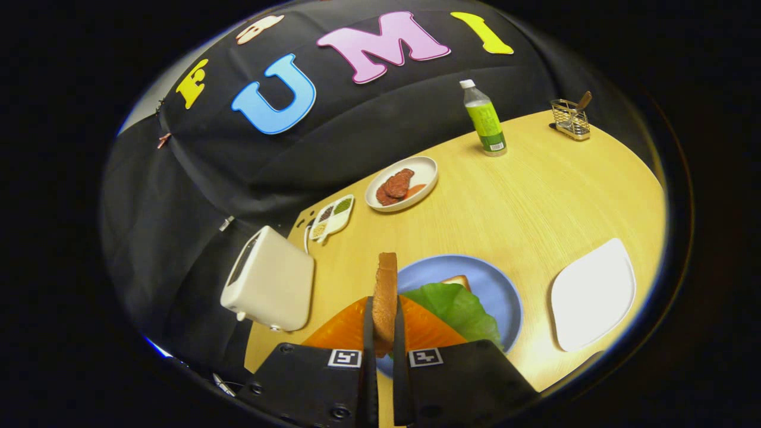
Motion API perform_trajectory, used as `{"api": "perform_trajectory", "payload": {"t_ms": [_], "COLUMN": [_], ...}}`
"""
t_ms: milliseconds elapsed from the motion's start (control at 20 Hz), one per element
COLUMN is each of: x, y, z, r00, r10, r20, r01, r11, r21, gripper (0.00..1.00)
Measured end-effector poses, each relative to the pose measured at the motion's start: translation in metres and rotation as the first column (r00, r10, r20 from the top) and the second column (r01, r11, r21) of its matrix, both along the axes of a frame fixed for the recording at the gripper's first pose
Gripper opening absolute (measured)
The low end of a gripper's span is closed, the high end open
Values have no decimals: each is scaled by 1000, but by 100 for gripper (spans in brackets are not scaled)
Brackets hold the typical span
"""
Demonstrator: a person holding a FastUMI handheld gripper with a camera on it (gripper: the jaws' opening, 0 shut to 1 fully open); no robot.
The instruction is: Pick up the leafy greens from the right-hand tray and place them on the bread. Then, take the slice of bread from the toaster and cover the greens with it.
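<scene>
My gripper (384, 333) is shut on a slice of bread (385, 297), held edge-on and upright between both fingers, above the wooden table. Just beyond and to the right of the fingers lies a blue plate (496, 285). On it a green lettuce leaf (461, 306) covers another slice of bread (458, 280), of which only a corner shows. A white toaster (270, 288) stands to the left of the fingers. To the right of the blue plate sits a white tray (594, 294) with nothing on it.
Farther back stand a white oval dish with brown meat slices (402, 184), a small divided dish of seasonings (333, 217), a green-labelled bottle (486, 122) and a wire holder (571, 119). The table's edge runs behind the toaster.
</scene>
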State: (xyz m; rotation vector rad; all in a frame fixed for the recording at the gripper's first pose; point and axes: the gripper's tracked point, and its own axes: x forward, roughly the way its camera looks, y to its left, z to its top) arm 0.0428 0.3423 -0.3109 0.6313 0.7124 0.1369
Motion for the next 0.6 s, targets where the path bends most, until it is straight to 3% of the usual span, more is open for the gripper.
{"api": "perform_trajectory", "payload": {"t_ms": [250, 350, 400, 600], "x": [-2, -4, -6, -14], "y": [-25, -33, -39, -64], "z": [-27, -41, -46, -53], "r00": [998, 996, 995, 995], "r10": [-42, -55, -60, -55], "r20": [-44, -68, -80, -78], "r01": [40, 49, 51, 34], "r11": [998, 995, 992, 969], "r21": [-46, -86, -112, -245], "gripper": [16, 25, 36, 66]}}
